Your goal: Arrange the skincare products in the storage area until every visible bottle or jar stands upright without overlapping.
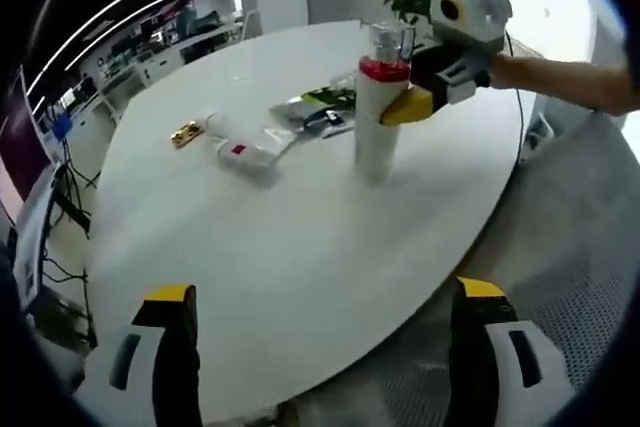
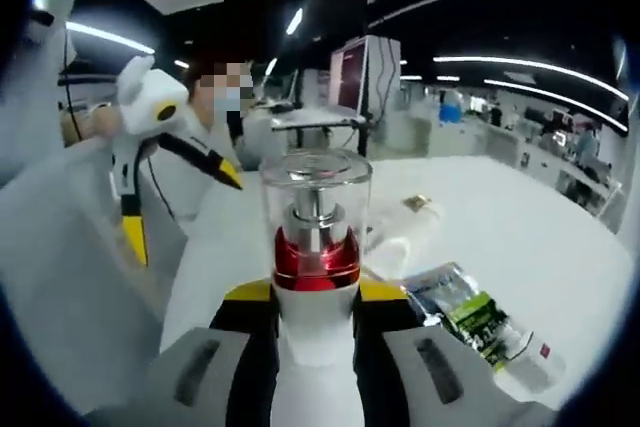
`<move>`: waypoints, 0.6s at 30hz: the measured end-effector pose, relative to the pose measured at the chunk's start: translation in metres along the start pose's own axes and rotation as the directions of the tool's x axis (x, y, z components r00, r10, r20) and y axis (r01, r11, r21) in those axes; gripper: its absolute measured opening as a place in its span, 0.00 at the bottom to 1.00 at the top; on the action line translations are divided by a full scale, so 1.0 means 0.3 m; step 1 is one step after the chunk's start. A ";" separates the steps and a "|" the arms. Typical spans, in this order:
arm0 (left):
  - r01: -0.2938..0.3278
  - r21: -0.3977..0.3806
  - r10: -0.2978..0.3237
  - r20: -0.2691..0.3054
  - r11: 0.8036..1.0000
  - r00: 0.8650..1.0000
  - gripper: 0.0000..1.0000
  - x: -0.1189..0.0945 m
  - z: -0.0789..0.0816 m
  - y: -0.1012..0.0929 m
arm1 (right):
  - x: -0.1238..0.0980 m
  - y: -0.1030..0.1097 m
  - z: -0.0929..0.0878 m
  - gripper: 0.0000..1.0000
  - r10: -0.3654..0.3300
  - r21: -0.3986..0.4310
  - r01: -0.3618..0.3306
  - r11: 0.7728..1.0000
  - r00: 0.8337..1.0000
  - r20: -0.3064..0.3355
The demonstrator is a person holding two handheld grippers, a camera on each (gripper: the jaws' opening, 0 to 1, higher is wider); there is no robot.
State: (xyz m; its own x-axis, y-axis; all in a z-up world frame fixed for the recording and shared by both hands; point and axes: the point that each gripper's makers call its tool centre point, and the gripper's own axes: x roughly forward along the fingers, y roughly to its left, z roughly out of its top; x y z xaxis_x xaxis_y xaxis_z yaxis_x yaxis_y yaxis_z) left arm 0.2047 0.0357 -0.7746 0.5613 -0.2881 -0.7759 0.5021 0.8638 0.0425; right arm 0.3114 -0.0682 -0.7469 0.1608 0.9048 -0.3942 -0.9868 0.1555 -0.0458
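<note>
The right gripper [image 2: 315,312] has its jaws closed on the white pump bottle [image 2: 315,277], clamped on the body just under the red collar and clear cap. In the left gripper view that same bottle [image 1: 378,112] stands upright near the middle of the round white bench [image 1: 300,247], its base seemingly on the surface, with the right gripper [image 1: 420,97] reaching in from the far right edge.

The left gripper [image 1: 325,347] hangs with its jaws wide apart and empty over the near edge of the bench, well apart from the bottle.

Beyond the bottle, toward the far side of the bench, a white tube with a red mark [image 1: 245,155] lies flat, next to some sachets [image 1: 325,112] and a small gold item [image 1: 186,133]; these are not yet upright.

The bottle is tall and narrow, so it will likely tip easily. If the jaws open while it leans, or drag sideways as they pull away, it could topple onto the sachets just beside it. A grip this high also gives little control of the base.
</note>
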 end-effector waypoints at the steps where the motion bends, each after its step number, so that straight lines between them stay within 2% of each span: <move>1: 0.021 -0.003 -0.021 0.015 1.000 1.000 0.99 -0.001 0.010 -0.014 | 0.000 0.001 0.000 0.26 0.005 0.001 -0.005 1.000 1.000 0.001; 4: 0.048 -0.005 -0.048 0.040 0.999 0.998 0.98 -0.005 0.033 -0.030 | -0.003 0.008 0.001 0.26 0.016 0.001 -0.016 1.000 1.000 0.005; 7: 0.045 0.077 -0.046 0.015 0.996 0.999 0.98 -0.002 0.034 -0.040 | -0.006 0.018 0.003 0.26 0.025 0.000 -0.025 1.000 1.000 0.006; 11: 0.096 0.108 -0.098 0.017 0.989 0.995 0.98 -0.002 0.060 -0.073 | -0.009 0.022 0.004 0.27 0.034 0.005 -0.034 0.999 0.999 0.000; 13: 0.132 0.145 -0.138 0.030 0.981 0.990 0.98 -0.010 0.090 -0.084 | -0.011 0.025 0.002 0.27 0.047 0.000 -0.047 0.999 0.999 -0.007; 15: 0.137 0.177 -0.147 0.042 0.975 0.988 0.97 -0.013 0.130 -0.082 | -0.012 0.031 0.001 0.27 0.074 -0.004 -0.074 0.997 0.997 -0.012; 18: 0.129 0.268 -0.152 0.067 0.955 0.986 0.99 0.009 0.187 -0.070 | -0.011 0.033 0.001 0.27 0.083 -0.007 -0.083 0.997 0.996 -0.018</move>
State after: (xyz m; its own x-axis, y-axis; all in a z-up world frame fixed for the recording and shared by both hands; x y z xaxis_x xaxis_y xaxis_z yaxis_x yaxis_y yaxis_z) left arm 0.2326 -0.0063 -0.7424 0.5211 -0.4434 -0.7293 0.7282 0.6767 0.1089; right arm 0.3012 -0.0694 -0.7458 0.0782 0.9075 -0.4127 -0.9968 0.0771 -0.0195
